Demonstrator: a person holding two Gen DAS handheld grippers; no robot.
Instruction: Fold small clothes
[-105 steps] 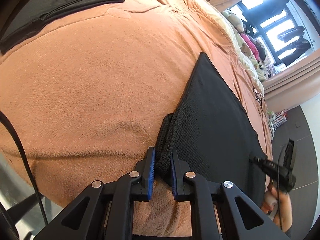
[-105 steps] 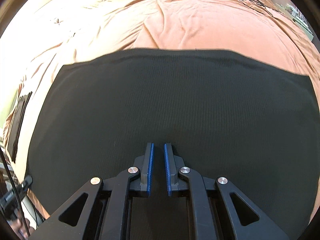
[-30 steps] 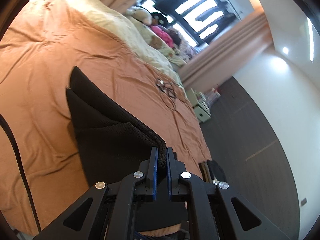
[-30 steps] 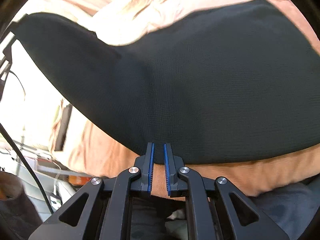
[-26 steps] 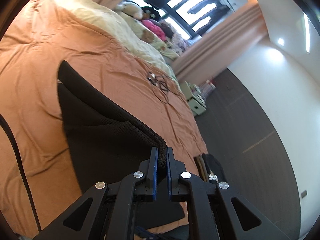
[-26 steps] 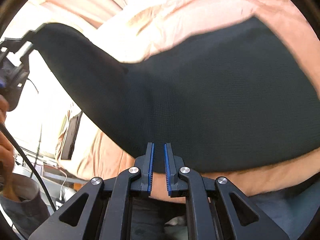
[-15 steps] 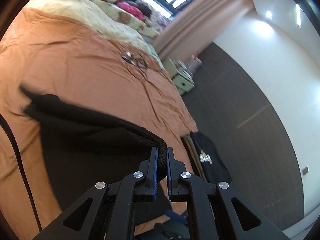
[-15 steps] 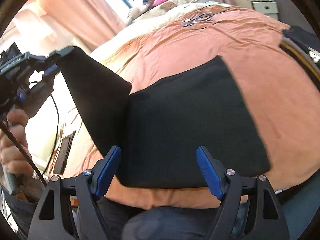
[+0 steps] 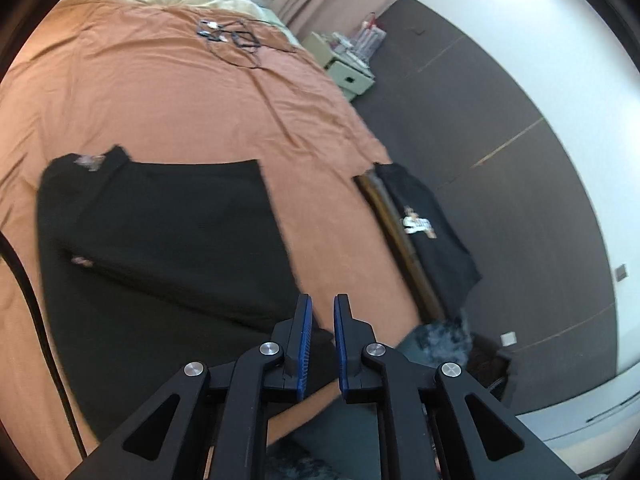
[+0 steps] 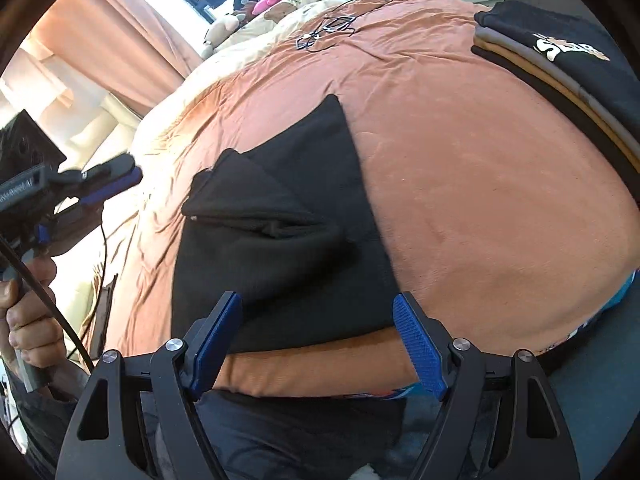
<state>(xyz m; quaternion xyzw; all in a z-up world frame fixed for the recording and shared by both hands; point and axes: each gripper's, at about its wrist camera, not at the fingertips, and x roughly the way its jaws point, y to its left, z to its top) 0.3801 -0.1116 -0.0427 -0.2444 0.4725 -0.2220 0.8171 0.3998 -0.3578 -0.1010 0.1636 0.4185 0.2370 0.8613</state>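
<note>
- Black cloth (image 9: 168,232) lay folded on the orange blanket (image 9: 160,96), at 9 o'clock from the left gripper (image 9: 319,344) in the left wrist view.
- One flap lay turned over the lower layer; the upper corner sat bunched at 10 o'clock.
- Left gripper jaws stood slightly apart and were opening, with nothing between the pads; the cloth lay just beyond the tips.
- Right gripper (image 10: 320,340) jaws stood wide apart and gripped nothing.
- In the right wrist view, the cloth (image 10: 280,240) lay at 12 o'clock from the right gripper, with its near edge showing between the blue pads (image 10: 216,336).
- The left gripper (image 10: 100,184) appeared at 9 o'clock in that view, carried by a hand (image 10: 28,312), clear of the cloth.
- A stack of folded clothes (image 10: 560,52) sat at the blanket's edge at 2 o'clock, well apart from the cloth.
- Tangled cables (image 9: 236,38) lay on the blanket at 12 o'clock in the left wrist view.
</note>
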